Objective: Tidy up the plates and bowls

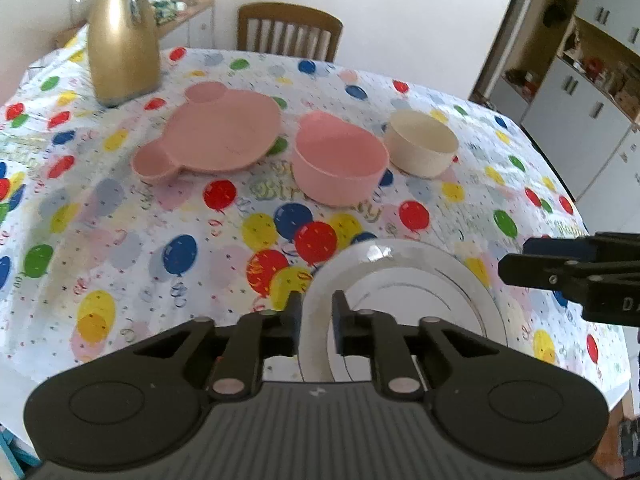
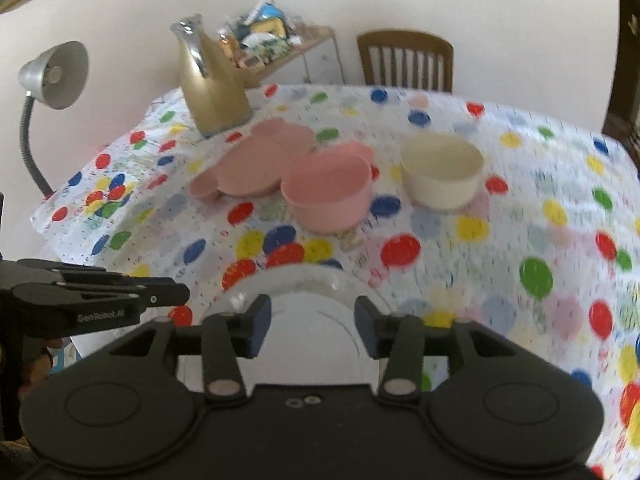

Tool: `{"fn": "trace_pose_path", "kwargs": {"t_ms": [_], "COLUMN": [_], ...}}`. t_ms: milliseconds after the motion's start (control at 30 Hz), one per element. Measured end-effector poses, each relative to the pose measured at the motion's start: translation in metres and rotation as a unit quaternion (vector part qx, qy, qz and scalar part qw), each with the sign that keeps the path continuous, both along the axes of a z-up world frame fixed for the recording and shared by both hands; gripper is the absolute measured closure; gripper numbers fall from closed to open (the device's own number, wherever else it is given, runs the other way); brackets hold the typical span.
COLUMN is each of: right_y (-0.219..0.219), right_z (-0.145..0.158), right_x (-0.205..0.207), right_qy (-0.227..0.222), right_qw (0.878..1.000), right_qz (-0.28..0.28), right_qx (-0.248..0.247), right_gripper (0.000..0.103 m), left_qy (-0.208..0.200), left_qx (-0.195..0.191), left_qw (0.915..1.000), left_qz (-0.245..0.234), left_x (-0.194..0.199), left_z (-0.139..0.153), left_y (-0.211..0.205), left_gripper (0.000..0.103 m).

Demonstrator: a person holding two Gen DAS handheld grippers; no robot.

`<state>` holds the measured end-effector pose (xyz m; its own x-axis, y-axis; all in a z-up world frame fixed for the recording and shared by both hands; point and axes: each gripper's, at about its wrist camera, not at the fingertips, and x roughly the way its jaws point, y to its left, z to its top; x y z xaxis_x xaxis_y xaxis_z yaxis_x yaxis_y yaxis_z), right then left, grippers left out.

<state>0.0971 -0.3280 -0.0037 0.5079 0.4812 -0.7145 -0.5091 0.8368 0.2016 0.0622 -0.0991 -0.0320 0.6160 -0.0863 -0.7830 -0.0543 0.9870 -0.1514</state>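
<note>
On the worktop (image 1: 120, 240) we see, left to right, a pink plate (image 1: 216, 136), pink bowl (image 1: 340, 156) and cream bowl (image 1: 422, 142). The white plate (image 1: 420, 292) lies nearest. Our left claw (image 1: 317, 312) is slightly apart, our right claw (image 2: 313, 322) spread wide; both hold nothing.

Bare cloth (image 1: 120, 240) between white plate (image 1: 420, 280) and pink bowl (image 1: 340, 160); gold jug (image 1: 120, 40) blocks far-left corner.

White round plate (image 1: 420, 292) lies flat at the near table edge, right way up, thin ring line inside the rim. Further back, a row left to right: pink bear-eared plate (image 1: 212, 132), flat; pink eared bowl (image 1: 340, 160), upright; cream bowl (image 1: 422, 144), upright, just beside the pink one.
</note>
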Motion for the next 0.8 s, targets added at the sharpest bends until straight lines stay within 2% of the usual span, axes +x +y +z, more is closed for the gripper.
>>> {"fn": "trace_pose_path", "kwargs": {"t_ms": [100, 167, 300, 367, 500, 567, 800], "right_y": [0.006, 0.010, 0.021, 0.028, 0.040, 0.047, 0.086], "right_z": [0.008, 0.013, 0.020, 0.021, 0.023, 0.023, 0.020], "right_x": [0.003, 0.005, 0.012, 0.018, 0.036, 0.046, 0.083], "right_qy": [-0.020, -0.027, -0.047, -0.056, -0.064, -0.072, -0.096], "right_qw": [1.000, 0.999, 0.998, 0.998, 0.997, 0.997, 0.995], "right_qz": [0.009, 0.018, 0.032, 0.034, 0.032, 0.027, 0.027], "right_qx": [-0.001, 0.002, 0.002, -0.003, 0.010, 0.011, -0.023], "right_gripper": [0.039, 0.038, 0.025, 0.022, 0.004, 0.000, 0.000], "left_qy": [-0.007, -0.008, -0.015, -0.022, -0.030, -0.034, -0.039], "left_qx": [0.009, 0.012, 0.027, 0.032, 0.049, 0.053, 0.054], "left_qw": [0.9998, 0.9997, 0.9989, 0.9984, 0.9965, 0.9955, 0.9937], "left_qz": [0.014, 0.022, 0.036, 0.041, 0.060, 0.071, 0.091], "left_x": [-0.001, -0.001, 0.003, 0.006, 0.017, 0.024, 0.063], "left_z": [0.004, 0.004, 0.006, 0.007, 0.007, 0.006, 0.004], "left_y": [0.002, 0.005, 0.010, 0.015, 0.025, 0.033, 0.071], "left_gripper": [0.073, 0.069, 0.055, 0.048, 0.034, 0.032, 0.032]}}
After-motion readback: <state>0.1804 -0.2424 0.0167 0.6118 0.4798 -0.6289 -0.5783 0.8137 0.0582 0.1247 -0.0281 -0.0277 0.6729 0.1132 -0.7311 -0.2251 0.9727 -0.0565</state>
